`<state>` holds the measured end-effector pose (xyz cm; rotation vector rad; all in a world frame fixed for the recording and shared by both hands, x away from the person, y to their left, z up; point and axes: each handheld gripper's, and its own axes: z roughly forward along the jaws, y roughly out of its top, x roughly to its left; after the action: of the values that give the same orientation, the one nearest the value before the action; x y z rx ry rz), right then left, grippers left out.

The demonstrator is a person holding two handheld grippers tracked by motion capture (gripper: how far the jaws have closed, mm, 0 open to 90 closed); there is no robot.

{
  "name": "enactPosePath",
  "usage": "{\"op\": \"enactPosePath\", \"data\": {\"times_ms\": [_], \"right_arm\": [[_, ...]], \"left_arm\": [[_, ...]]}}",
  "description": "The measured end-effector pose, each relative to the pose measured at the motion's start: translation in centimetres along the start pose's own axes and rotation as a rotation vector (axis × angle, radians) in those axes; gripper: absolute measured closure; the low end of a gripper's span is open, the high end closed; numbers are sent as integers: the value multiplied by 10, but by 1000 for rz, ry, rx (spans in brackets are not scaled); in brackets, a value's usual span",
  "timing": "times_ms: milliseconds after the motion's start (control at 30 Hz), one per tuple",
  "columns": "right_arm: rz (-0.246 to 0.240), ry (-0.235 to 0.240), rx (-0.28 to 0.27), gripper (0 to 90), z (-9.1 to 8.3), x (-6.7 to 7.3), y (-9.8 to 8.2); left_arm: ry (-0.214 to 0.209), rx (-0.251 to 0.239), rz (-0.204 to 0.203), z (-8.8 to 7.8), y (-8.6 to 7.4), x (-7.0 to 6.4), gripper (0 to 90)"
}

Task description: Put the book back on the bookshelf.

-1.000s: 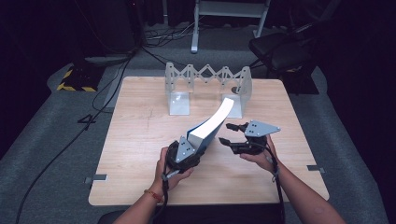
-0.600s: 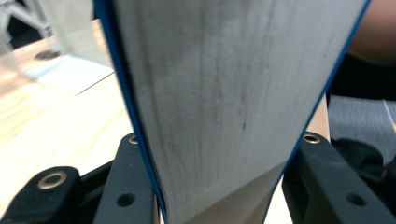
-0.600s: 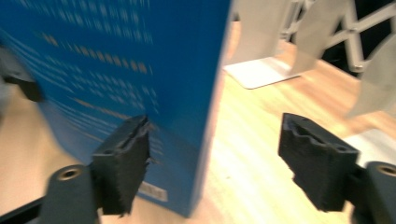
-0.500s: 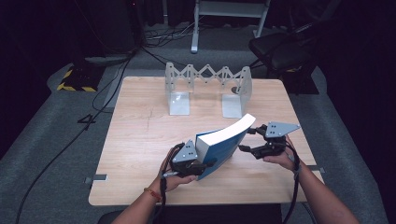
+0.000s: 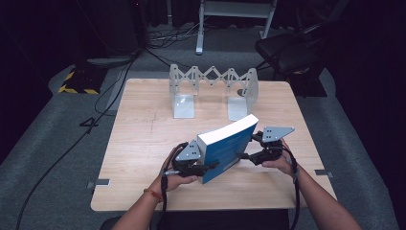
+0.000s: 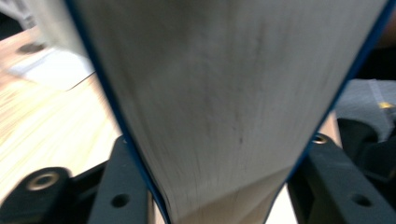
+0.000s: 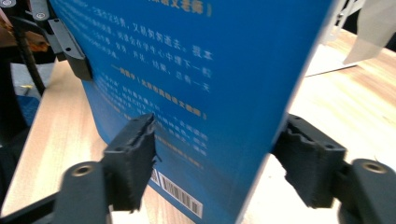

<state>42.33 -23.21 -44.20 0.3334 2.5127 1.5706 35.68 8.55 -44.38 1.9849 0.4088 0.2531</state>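
showing a barcode [image 7: 180, 195], the right tool's [image 7: 219, 154] view; maybe touching.

One blue book [image 5: 229, 148] stands at the six o'clock side of one wooden table [image 5: 143, 143]. Two handheld grippers flank it: the left gripper [image 5: 203, 167] at its eight o'clock, the right gripper [image 5: 244, 155] at its three o'clock. One grey metal expandable book rack [image 5: 213, 91], with two end plates, sits at the table's twelve o'clock. Two forearms enter from six o'clock.
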Motion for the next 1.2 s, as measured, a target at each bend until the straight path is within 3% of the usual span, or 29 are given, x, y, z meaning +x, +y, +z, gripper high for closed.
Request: {"op": "enactPosePath", "data": {"times_ms": [167, 300, 367, 467, 567, 700, 767, 833, 967, 1033, 1133, 1200], "right_arm": [[-10, -7, -11, 404, -2, 5, -3], [-22, 19, -15, 456, -7, 8, -5], [-47, 28, -3, 462, -10, 14, -5], [-83, 55, 25, 505, -18, 22, -5], [-123, 83, 39, 533, -24, 30, -5], [-139, 68, 42, 535, -24, 35, -4], [-141, 76, 30, 535, -23, 37, -3], [-129, 66, 13, 520, -20, 40, 0], [-118, 69, -41, 525, -15, 50, 9], [-144, 29, -49, 501, -10, 60, 15], [-147, 6, -53, 508, -7, 62, 16], [-124, -2, -70, 534, -8, 60, 15]], "left_arm": [[39, -14, -19, -15, -4, 2, 456], [34, -1, -48, -25, -8, 6, 433], [42, -2, -43, -27, -9, 5, 440], [99, 23, 5, -31, -7, 3, 436], [119, 21, -6, -30, -5, 4, 425], [123, 24, 10, -28, -4, 5, 405], [189, 56, 59, -24, 0, -2, 377], [221, 70, 82, -20, 1, -6, 344], [203, 56, 86, -20, 1, -6, 343], [207, 50, 87, -20, 0, -8, 342], [216, 42, 84, -19, -1, -7, 342], [222, 35, 80, -17, -1, -7, 344]]}}
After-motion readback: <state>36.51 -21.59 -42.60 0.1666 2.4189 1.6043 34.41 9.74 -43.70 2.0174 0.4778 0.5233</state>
